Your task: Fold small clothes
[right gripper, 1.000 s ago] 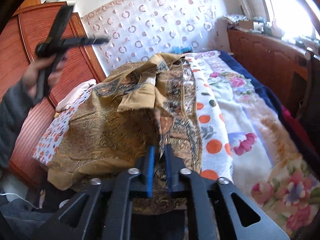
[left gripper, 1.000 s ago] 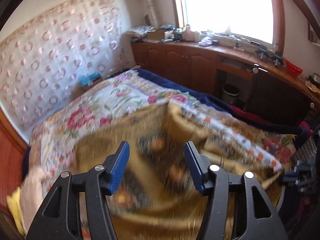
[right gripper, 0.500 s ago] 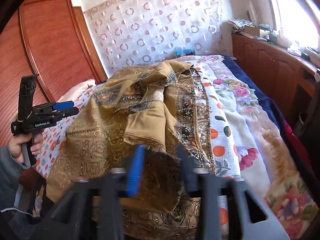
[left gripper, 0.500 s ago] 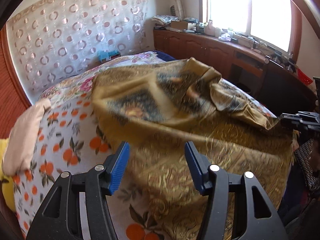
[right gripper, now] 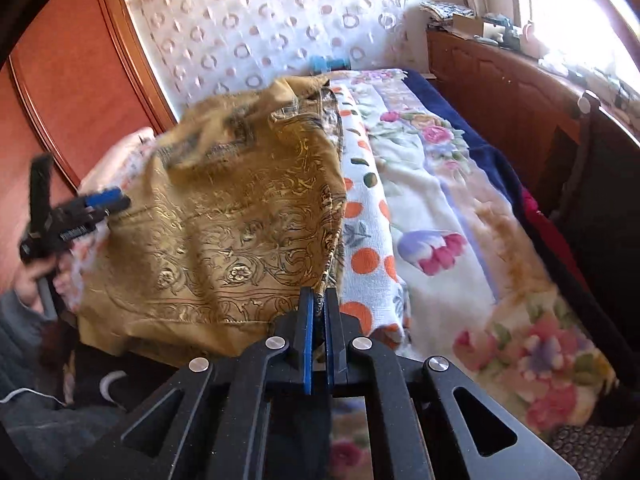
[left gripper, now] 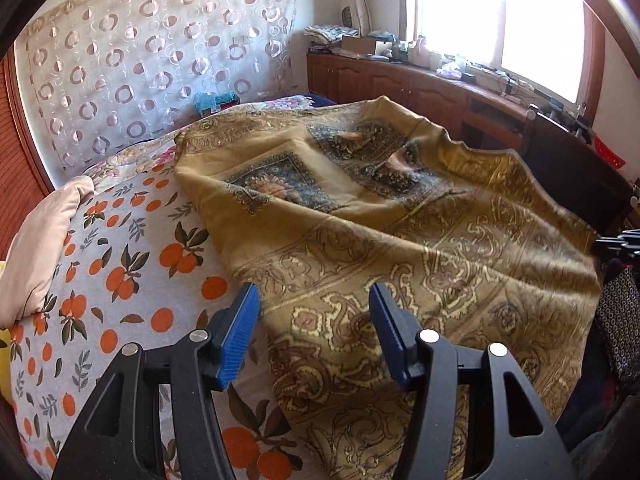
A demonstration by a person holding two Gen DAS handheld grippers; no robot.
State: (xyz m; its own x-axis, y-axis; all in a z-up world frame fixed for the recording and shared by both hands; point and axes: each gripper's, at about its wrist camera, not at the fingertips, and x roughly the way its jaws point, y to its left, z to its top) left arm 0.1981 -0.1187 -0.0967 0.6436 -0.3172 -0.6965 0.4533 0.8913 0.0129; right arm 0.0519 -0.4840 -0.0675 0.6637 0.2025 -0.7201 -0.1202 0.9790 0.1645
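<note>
Now at the spreading step: one corner gripped, the other not yet taken.

Left wrist view: the left tool [left gripper: 314,332] hangs with its jaws apart and nothing between them, over the near edge of the gold patterned cloth [left gripper: 400,216] that fills the centre and right of the frame on the bed [left gripper: 132,280]. Right wrist view: the right tool [right gripper: 317,308], bottom centre, is clamped on the cloth's near corner. Next, I judge, the left tool must pinch the edge below it.

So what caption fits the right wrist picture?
Right tongs shut on the gold patterned cloth's near corner, on a flowered bed.
</note>
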